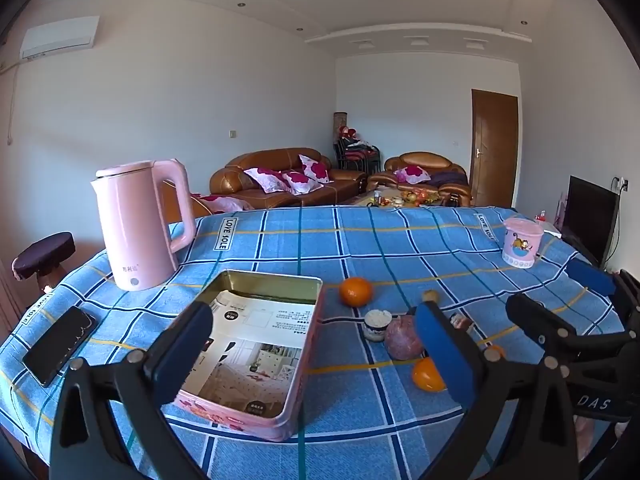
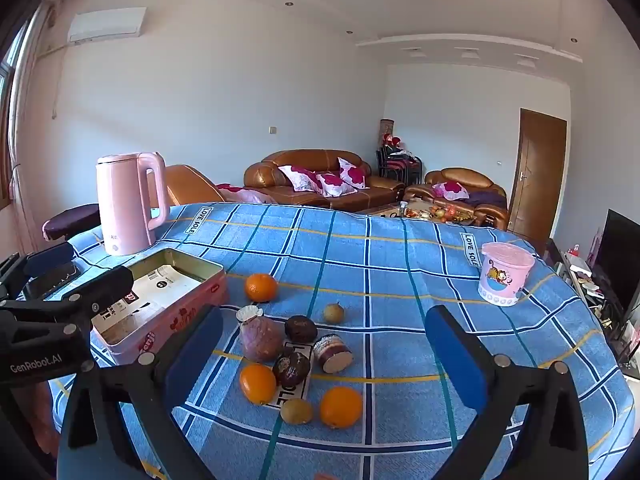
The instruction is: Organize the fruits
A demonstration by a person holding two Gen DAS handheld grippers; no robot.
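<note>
Loose fruit lies on the blue checked tablecloth [image 2: 400,272]: three oranges [image 2: 261,287] [image 2: 257,383] [image 2: 341,406], a pink-purple round fruit [image 2: 261,338], two dark fruits [image 2: 301,328] [image 2: 292,367], a kiwi [image 2: 296,411] and a small yellowish fruit [image 2: 333,313]. An open pink tin [image 1: 256,344] lined with printed paper sits to their left; it also shows in the right wrist view [image 2: 160,300]. My left gripper [image 1: 316,356] is open and empty over the tin's right edge. My right gripper [image 2: 324,360] is open and empty above the fruit cluster.
A pink kettle [image 1: 138,224] stands at the back left. A phone [image 1: 60,344] lies at the left edge. A pink lidded tub [image 2: 505,278] stands at the right. A small jar [image 2: 334,354] lies on its side among the fruit, another jar [image 1: 377,325] stands beside the tin.
</note>
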